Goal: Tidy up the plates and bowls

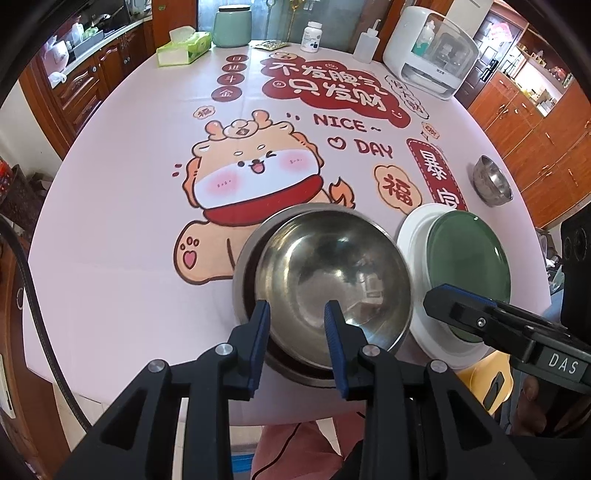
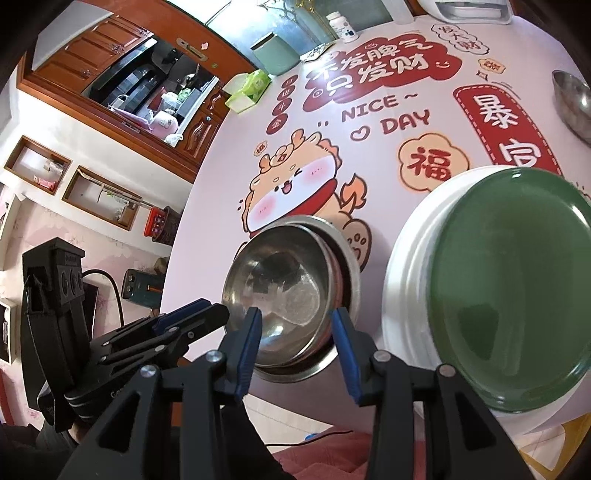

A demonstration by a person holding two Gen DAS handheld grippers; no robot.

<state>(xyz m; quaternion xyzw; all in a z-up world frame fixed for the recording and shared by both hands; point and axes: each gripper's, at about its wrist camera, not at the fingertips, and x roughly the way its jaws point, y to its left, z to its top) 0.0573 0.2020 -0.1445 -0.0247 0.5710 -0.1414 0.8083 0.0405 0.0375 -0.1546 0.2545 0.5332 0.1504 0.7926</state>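
Observation:
A steel bowl sits tilted inside a larger steel bowl at the table's near edge; the pair also shows in the right wrist view. A green plate lies on a white plate just to their right, seen too in the right wrist view. A third steel bowl stands alone at the far right. My left gripper is open, its fingers straddling the inner bowl's near rim. My right gripper is open and empty just in front of the stacked bowls.
The round table has a pink cartoon cloth. At its far edge stand a tissue box, a green jar, a pill bottle, a squeeze bottle and a white appliance. Wooden cabinets surround.

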